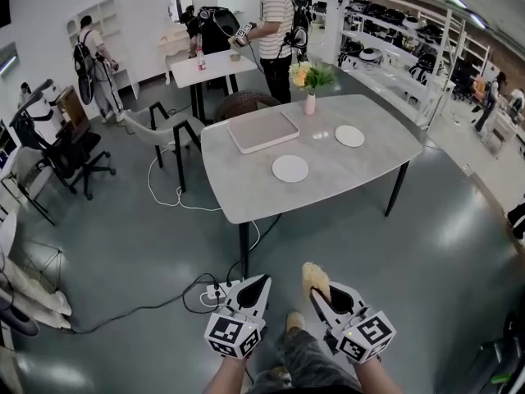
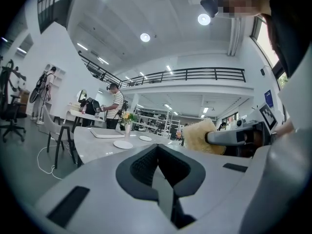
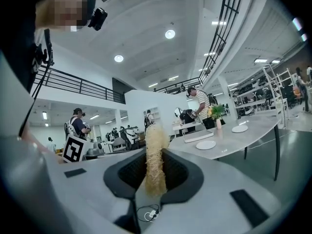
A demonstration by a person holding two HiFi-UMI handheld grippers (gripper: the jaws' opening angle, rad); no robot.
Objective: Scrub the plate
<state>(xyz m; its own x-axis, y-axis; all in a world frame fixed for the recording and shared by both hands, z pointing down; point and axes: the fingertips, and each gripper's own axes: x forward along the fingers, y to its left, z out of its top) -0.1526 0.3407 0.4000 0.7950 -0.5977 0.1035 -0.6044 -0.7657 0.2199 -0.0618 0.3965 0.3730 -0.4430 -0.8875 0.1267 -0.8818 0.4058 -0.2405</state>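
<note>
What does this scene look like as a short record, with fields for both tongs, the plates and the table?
left tongs: shut, empty, held low
right tongs: shut on yellow scrubber
plates: near plate and far plate, both white, lying flat
table: grey, holds both plates, a tray and a flower vase
stage: scrubbing not yet begun, both tongs short of the table

Table (image 1: 361, 171) with tray (image 1: 262, 130), plates (image 1: 290, 168), vase (image 1: 309, 103)

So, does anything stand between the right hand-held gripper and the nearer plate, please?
Nothing visible does: only floor and tabletop lie between the right hand-held gripper, shut on the sponge, and the nearer plate.
</note>
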